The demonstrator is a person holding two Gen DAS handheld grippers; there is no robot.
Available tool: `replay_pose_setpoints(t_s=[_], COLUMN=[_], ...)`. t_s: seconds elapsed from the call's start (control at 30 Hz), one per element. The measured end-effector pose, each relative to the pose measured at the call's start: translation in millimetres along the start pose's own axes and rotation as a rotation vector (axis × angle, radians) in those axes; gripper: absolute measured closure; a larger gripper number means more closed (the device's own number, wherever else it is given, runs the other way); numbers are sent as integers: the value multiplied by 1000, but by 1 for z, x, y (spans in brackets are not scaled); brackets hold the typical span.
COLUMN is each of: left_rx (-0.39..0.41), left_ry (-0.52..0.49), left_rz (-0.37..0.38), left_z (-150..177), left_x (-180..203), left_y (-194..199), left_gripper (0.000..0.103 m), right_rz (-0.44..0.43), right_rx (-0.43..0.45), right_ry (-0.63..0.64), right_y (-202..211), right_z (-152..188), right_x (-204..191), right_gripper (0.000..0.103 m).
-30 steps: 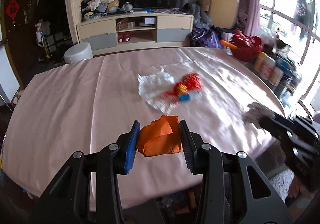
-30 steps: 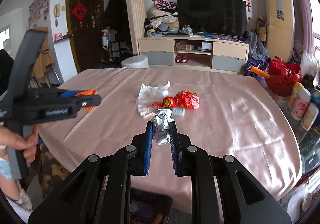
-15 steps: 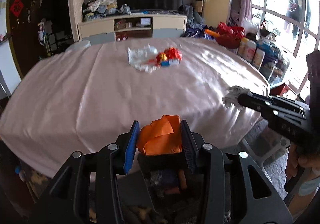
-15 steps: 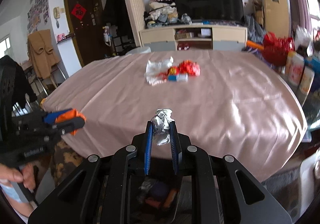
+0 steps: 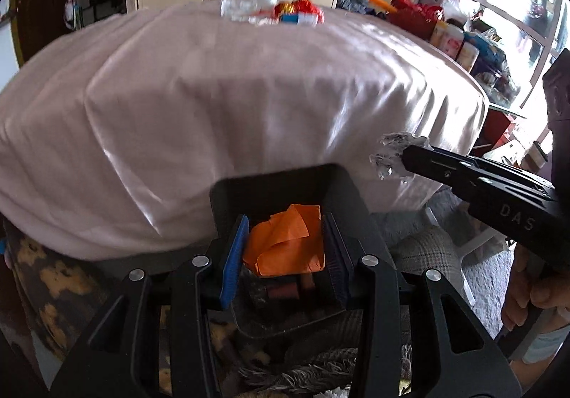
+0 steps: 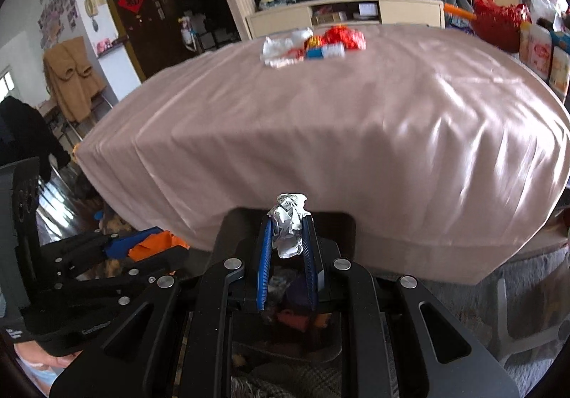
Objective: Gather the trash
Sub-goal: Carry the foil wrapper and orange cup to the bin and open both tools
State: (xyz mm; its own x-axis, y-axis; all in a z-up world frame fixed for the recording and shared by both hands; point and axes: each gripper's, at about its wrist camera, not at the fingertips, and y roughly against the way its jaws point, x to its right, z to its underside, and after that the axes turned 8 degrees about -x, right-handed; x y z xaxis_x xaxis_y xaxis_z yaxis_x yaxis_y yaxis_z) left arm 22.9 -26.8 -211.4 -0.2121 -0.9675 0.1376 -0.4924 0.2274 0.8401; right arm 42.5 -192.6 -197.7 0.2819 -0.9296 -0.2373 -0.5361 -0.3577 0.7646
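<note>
My left gripper (image 5: 285,248) is shut on a crumpled orange paper (image 5: 285,245) and holds it over the open black trash bin (image 5: 274,184) below the table's front edge. My right gripper (image 6: 288,234) is shut on a crumpled silver foil ball (image 6: 289,229), also over the bin (image 6: 342,223). The right gripper with the foil (image 5: 393,156) shows at the right in the left wrist view. The left gripper with the orange paper (image 6: 153,245) shows at the lower left in the right wrist view. More trash, white paper (image 6: 281,45) and red wrappers (image 6: 345,36), lies far back on the table.
The table has a pink cloth (image 6: 356,120) hanging over its edge. Bottles and a red bag (image 6: 498,20) stand at the right. A TV cabinet (image 6: 349,11) stands behind. Trash lies inside the bin. A grey rug (image 5: 488,277) covers the floor at the right.
Both grippers have dropped from above the table to below its front edge, over the bin, each still holding its piece of trash.
</note>
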Motion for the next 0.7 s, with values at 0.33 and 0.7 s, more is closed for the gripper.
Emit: replay_pose_setpoints(t_s=[0.33, 0.7], left_rx=[-82, -99], left_ry=[-4, -7], left_rz=[15, -6], left_z=[15, 12], left_x=[2, -1], left_y=[-38, -48], left_gripper=[63, 39], right_rz=[-27, -31], right_rx=[-111, -104], right_ry=[-39, -87], right_y=[-42, -45], right_z=[11, 6], right_x=[5, 14], right_gripper=[85, 58])
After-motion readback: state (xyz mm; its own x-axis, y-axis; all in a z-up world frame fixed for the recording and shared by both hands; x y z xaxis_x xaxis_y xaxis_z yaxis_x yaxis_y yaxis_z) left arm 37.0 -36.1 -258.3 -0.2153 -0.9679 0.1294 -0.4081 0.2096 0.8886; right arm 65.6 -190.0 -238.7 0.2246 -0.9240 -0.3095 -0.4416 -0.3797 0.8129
